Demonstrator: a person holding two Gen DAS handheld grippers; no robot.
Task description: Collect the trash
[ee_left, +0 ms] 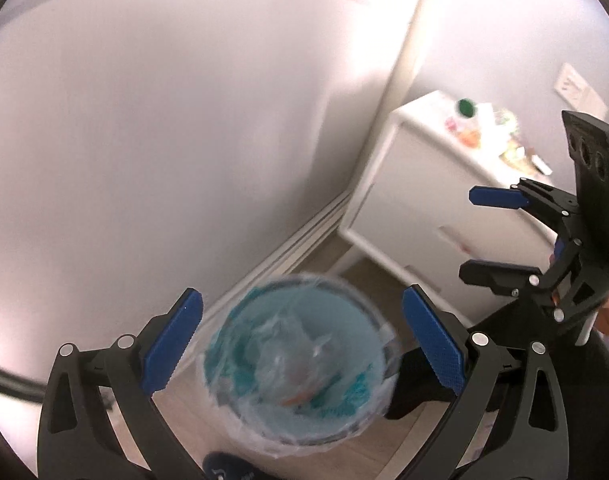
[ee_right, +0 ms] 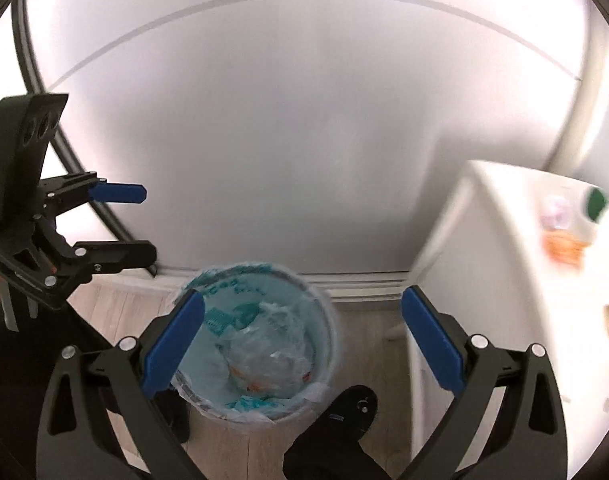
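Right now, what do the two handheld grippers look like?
Both match. The left gripper and the right gripper are black plastic frames with cut-out linkage arms and round silver pivot screws. Their fingers carry flat blue ribbed pads. Seen from the other side, each has an upright black plate with round holes. No cables are visible.

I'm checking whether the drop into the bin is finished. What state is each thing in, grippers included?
Round bin with pale blue plastic liner: upright on the floor, open, no lid.
Crumpled clear plastic trash: lying inside the bin, held by nothing.
Left gripper: open, empty, above the bin.
Right gripper: open, empty, above the bin.
White cabinet: small blurred items on top.
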